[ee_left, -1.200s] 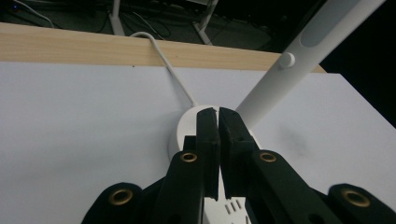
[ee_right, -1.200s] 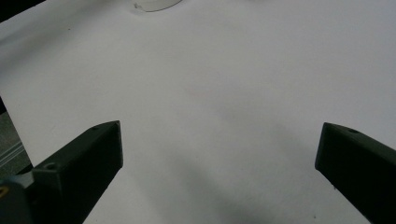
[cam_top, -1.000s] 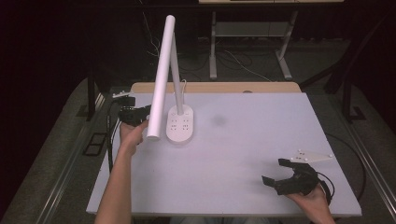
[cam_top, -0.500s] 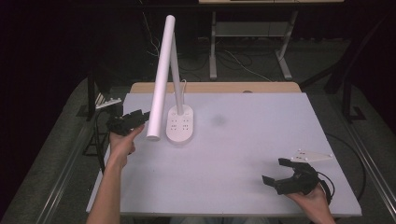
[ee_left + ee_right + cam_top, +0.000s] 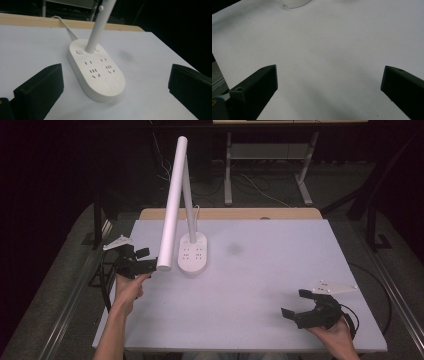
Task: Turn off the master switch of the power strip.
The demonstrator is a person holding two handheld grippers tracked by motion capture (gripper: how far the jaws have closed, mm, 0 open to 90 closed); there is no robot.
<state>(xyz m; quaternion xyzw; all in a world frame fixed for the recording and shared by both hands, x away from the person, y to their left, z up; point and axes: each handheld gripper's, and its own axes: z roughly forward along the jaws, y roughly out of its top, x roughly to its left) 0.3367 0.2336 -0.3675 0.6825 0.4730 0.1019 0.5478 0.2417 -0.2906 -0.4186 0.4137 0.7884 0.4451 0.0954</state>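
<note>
Left tool (image 5: 115,82) released, facing lamp base (image 5: 96,72) sockets, high view: lamp head (image 5: 171,205) overhead

Lamp (image 5: 192,255) stands on table (image 5: 260,270) left of centre toward the back, left gripper (image 5: 137,262) just left of its base, right gripper (image 5: 305,307) at front right.
</note>
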